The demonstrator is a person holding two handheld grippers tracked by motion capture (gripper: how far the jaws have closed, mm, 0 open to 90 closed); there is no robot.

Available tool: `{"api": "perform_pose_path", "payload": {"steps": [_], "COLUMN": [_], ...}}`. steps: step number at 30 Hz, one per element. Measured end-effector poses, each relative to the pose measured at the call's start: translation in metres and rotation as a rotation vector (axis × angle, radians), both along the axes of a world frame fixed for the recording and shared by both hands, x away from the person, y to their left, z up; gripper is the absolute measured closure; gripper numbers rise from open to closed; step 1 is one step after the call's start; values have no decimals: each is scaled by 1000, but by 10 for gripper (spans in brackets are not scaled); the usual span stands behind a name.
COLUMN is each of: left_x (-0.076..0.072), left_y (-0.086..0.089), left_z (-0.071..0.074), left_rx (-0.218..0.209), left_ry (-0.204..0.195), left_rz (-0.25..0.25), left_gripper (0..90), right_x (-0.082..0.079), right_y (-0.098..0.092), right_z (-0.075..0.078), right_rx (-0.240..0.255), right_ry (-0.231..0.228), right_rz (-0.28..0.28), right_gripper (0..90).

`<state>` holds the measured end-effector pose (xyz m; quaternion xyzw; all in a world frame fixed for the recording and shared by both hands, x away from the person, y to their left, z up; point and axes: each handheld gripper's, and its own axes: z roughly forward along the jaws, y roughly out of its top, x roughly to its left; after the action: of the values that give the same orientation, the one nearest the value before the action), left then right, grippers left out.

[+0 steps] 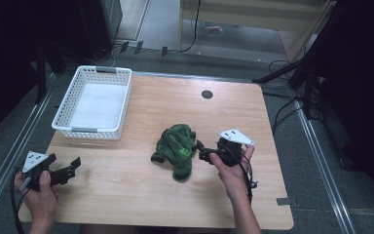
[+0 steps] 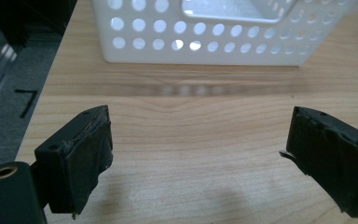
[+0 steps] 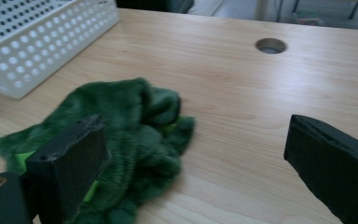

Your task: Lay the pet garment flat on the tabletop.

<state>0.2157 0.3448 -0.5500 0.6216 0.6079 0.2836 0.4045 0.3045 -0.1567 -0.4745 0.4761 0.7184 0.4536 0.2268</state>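
Observation:
A crumpled dark green furry cloth (image 1: 176, 148) with a bright green patch lies at the middle of the wooden table (image 1: 151, 200). My right gripper (image 1: 202, 152) is open just to its right, jaws pointing at it; in the right gripper view the cloth (image 3: 126, 140) lies behind the left jaw, with nothing between the jaws. My left gripper (image 1: 73, 168) is open near the table's front left, over bare wood, facing the white perforated basket (image 2: 214, 32). The basket (image 1: 95, 102) stands empty at the back left.
A round cable hole (image 1: 207, 94) sits in the table near the far edge. Cables (image 1: 285, 109) and dark stands crowd the floor to the right. The table's left edge (image 2: 51, 79) runs close to my left gripper.

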Motion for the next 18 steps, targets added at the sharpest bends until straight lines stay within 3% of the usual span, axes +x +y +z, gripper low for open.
{"api": "perform_pose_path", "payload": {"steps": [1,3,6,12,15,16,18], "left_x": [0,1,5,23,33,33,39], "left_y": [-2,-8,-26,-62,-84,-84,-103], "left_z": [2,7,20,39,44,44,39], "left_rx": [7,-35,-5,-13,-29,-29,-18], "left_ry": [2,-22,-44,-97,-116,-116,-101], "left_rz": [-1,-13,-40,-100,-158,-158,-236], "left_gripper": [73,73,73,73,73,73,73], "right_x": [0,1,3,5,2,1,-2], "right_y": [5,14,24,33,36,37,39], "right_z": [-2,-4,-4,-2,-6,-9,-15], "right_rx": [3,-2,-17,1,-20,-28,-29], "right_ry": [-1,5,15,11,23,24,36], "right_rz": [19,43,66,90,110,123,153], "right_gripper": [53,53,53,53,51,45,25]}}
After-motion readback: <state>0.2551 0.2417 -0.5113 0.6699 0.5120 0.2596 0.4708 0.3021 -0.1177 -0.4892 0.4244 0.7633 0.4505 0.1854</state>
